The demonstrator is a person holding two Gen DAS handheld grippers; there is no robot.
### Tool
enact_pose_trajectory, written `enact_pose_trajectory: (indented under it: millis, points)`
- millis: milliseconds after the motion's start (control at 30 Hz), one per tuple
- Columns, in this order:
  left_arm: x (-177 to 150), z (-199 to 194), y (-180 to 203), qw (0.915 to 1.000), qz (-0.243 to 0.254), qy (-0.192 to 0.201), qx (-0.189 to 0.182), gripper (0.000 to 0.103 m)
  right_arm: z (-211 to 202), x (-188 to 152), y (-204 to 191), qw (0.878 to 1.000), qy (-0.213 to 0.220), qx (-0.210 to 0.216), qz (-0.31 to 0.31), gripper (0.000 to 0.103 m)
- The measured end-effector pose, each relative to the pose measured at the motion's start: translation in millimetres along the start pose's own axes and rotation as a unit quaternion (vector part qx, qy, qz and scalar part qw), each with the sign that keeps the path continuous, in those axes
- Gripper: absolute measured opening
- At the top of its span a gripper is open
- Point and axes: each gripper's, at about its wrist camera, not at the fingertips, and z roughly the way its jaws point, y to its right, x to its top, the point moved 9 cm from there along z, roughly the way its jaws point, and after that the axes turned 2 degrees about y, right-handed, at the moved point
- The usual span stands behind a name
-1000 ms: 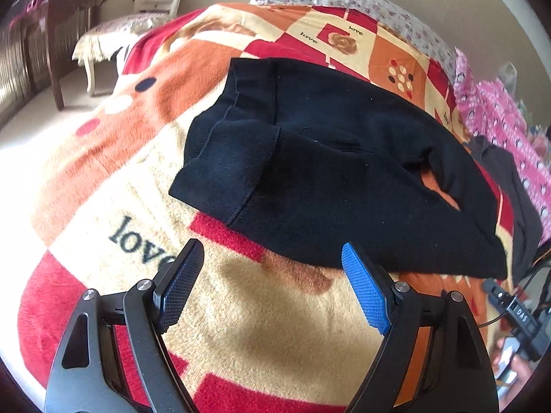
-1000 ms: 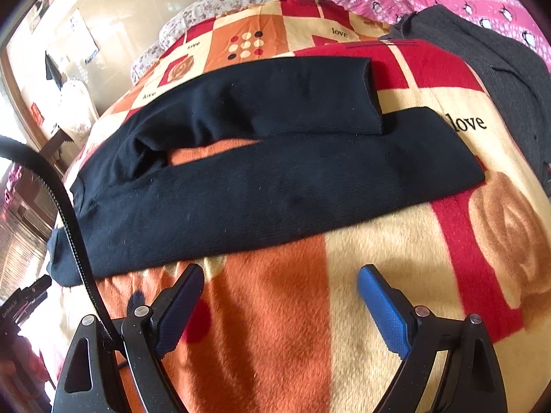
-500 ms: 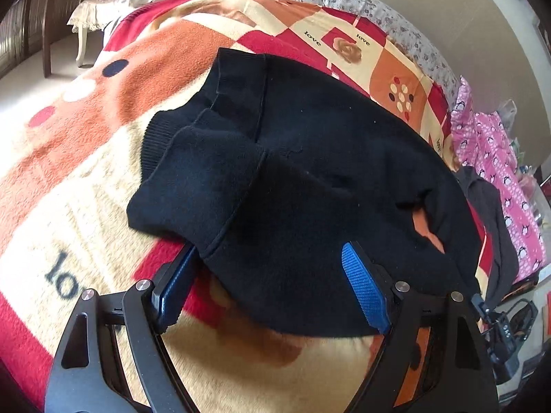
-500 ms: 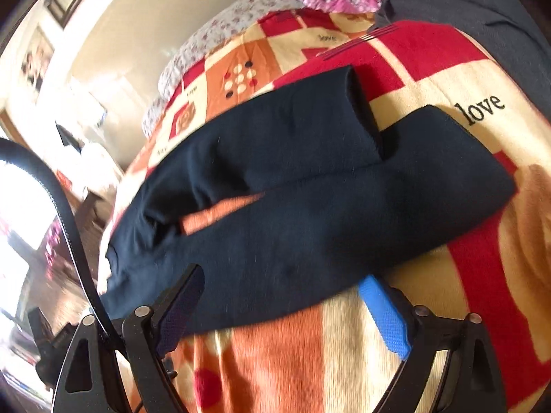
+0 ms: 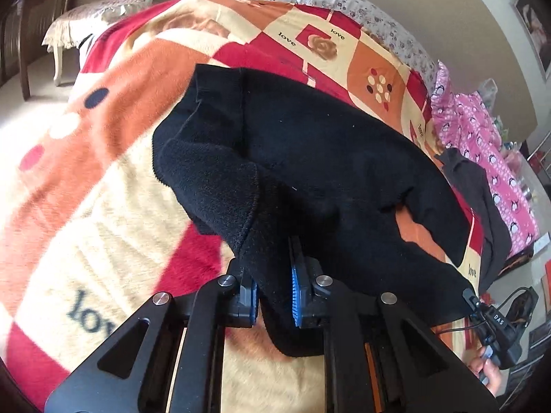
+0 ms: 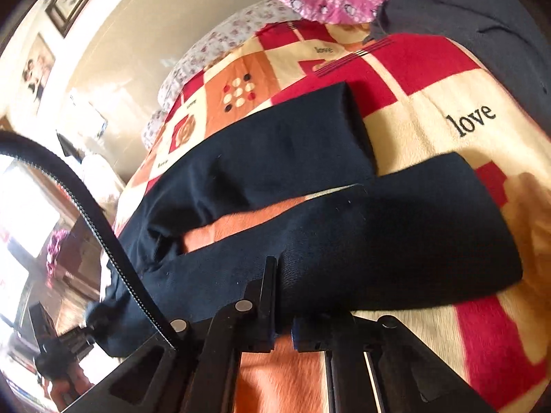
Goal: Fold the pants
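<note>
We have the black pants point(image 5: 327, 158) spread on the blanket point(image 5: 103, 179), and both jaws have just closed: our left gripper point(image 5: 273, 296) pinches the waist edge, our right gripper point(image 6: 282, 313) the near leg. To fold cleanly, we should lift both evenly and carry the near leg onto the far one.

One pair of black pants point(image 5: 310, 158) with two legs lies on one bed, which wears one patchwork blanket point(image 5: 113, 179) of red, orange and cream. Two tools are in view, the left tool point(image 5: 273, 296) and the right tool point(image 6: 282, 330), one per wrist view. One dark grey garment point(image 6: 482, 27) and one pink patterned cloth point(image 5: 482, 137) lie at the bed's edge. Two floral pillows point(image 5: 330, 0) sit at the head. One chair point(image 5: 113, 3) stands beside the bed. Two framed pictures point(image 6: 69, 3) hang on the wall.
</note>
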Motion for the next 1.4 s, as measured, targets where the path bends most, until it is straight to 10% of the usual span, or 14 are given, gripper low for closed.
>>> enact_pose_trajectory:
  millis: [267, 433, 667, 733, 1133, 1267, 1400]
  points:
    - [-28, -24, -40, 0.9984, 0.029, -0.039, 0.028, 0.013, -16, -51, -17, 0.999, -0.048, 0.008, -0.021, 0.007]
    - [-40, -27, -40, 0.9966, 0.054, -0.028, 0.055, 0.018, -34, -46, 17, 0.999, -0.025, -0.035, -0.010, 0.048]
    - [-43, -36, -54, 0.9967, 0.045, -0.028, 0.061, 0.027, -52, -11, 81, 0.995, 0.012, -0.019, 0.095, 0.047]
    - [-44, -40, -56, 0.9968, 0.042, -0.027, 0.063, 0.028, -53, -7, 90, 0.994, 0.017, -0.059, 0.093, 0.009]
    - [-45, -65, -69, 0.9961, 0.036, -0.010, 0.080, 0.028, -105, -7, 110, 0.974, 0.057, -0.219, 0.004, 0.011]
    - [-41, -72, -88, 0.9919, 0.043, 0.004, 0.120, 0.028, -119, 1, 62, 0.982, 0.088, -0.160, -0.052, 0.017]
    - [-38, -73, -104, 0.9937, 0.015, 0.000, 0.111, 0.028, -91, -27, -36, 0.982, 0.044, -0.052, -0.177, 0.056]
